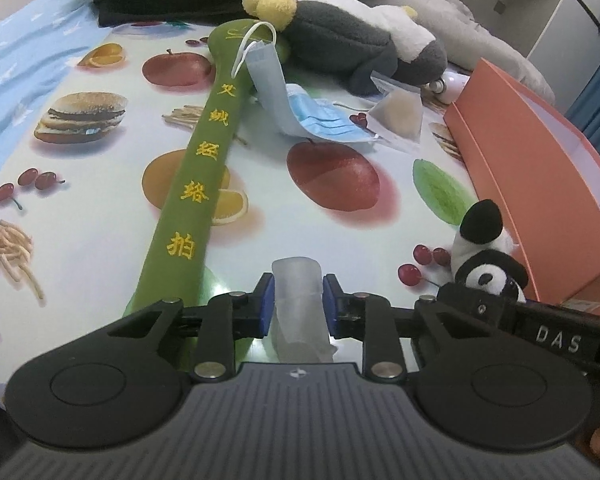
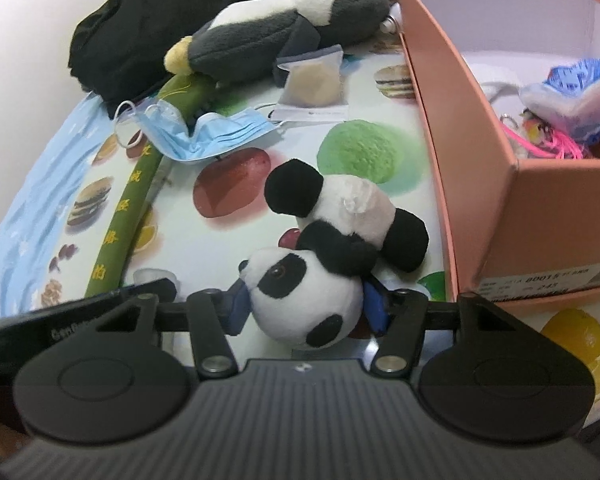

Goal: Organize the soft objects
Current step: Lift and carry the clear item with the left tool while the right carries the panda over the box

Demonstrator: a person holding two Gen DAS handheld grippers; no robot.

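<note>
Over on the left, the green padded stick (image 1: 196, 184) lies long across the fruit-print worktop (image 1: 100, 128), a blue face mask (image 1: 300, 112) draped over its far end beside the grey plush toy (image 1: 352, 44). The left gripper (image 1: 297, 304) is clamped on a small translucent piece (image 1: 298, 300) — soft plastic or silicone, I'd guess, though it is hard to tell from here. Next to it, the right gripper (image 2: 306, 304) has its blue pads pressed against the head of the panda plush (image 2: 312, 292), its body pointing away over the worktop. Furthest right stands the open orange box (image 2: 480, 160), already holding a few small soft things. The panda looks mid-pickup — next it wants lifting clear of the rim and setting inside the box.
</note>
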